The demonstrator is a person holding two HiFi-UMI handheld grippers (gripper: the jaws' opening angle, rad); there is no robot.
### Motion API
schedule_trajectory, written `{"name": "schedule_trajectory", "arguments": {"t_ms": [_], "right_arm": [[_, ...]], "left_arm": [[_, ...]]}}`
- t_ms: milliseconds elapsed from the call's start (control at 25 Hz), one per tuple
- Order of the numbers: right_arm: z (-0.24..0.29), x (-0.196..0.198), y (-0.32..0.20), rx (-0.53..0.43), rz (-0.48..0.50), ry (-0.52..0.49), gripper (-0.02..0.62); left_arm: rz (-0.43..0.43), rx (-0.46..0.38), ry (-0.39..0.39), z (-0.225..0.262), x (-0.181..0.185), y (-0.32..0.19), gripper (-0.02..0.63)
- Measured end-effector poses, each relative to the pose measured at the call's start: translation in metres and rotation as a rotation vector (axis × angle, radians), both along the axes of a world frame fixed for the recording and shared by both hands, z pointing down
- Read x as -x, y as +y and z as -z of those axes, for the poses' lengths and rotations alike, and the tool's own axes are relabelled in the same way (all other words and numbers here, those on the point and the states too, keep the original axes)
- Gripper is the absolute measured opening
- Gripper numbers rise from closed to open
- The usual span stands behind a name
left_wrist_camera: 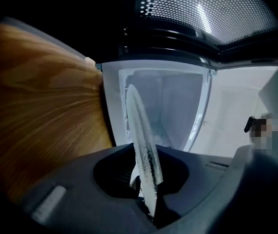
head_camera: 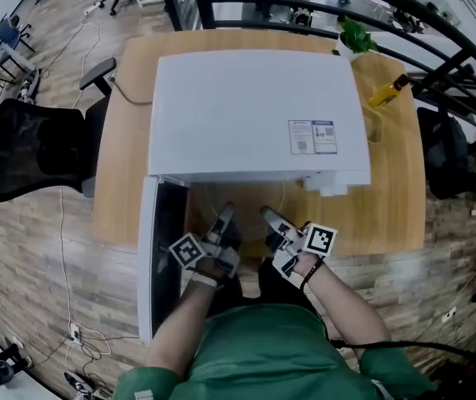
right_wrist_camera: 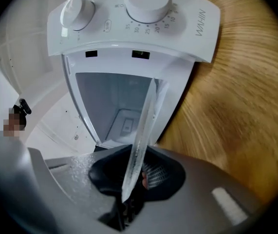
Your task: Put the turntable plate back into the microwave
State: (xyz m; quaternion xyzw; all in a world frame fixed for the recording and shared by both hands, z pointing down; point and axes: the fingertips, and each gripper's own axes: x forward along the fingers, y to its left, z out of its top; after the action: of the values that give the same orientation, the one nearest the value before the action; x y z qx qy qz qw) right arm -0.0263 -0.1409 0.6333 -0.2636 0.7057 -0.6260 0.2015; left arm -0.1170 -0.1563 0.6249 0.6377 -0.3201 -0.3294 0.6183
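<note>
We see the mouth of the microwave open and unblocked; its door juts forward at left, surface free at right.

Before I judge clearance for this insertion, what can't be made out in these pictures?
Both gripper views: the turntable plate shows edge-on only, its face hidden; each gripper's body covers the near floor of the cavity.
Head view: the top of the microwave hides the whole cavity.
Head view: the clear plate barely shows between the left gripper and the right gripper.
Head view: the label on top is too small to read.
</note>
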Motion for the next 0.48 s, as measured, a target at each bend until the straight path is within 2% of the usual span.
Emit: {"name": "schedule_trajectory", "arguments": {"t_ms": [320, 480], "right_arm": [[-0.017, 0.000, -0.009, 0.016, -0.004, 0.020, 0.051], [-0.019, 0.001, -0.015, 0.029, -0.020, 0.030, 0.071]], "left_arm": [[0.013, 0.037, -0.024, -0.013, -0.001, -0.008, 0.038], [0.038, 0.063, -0.018, -0.013, 0.001, -0.013, 0.032]]}}
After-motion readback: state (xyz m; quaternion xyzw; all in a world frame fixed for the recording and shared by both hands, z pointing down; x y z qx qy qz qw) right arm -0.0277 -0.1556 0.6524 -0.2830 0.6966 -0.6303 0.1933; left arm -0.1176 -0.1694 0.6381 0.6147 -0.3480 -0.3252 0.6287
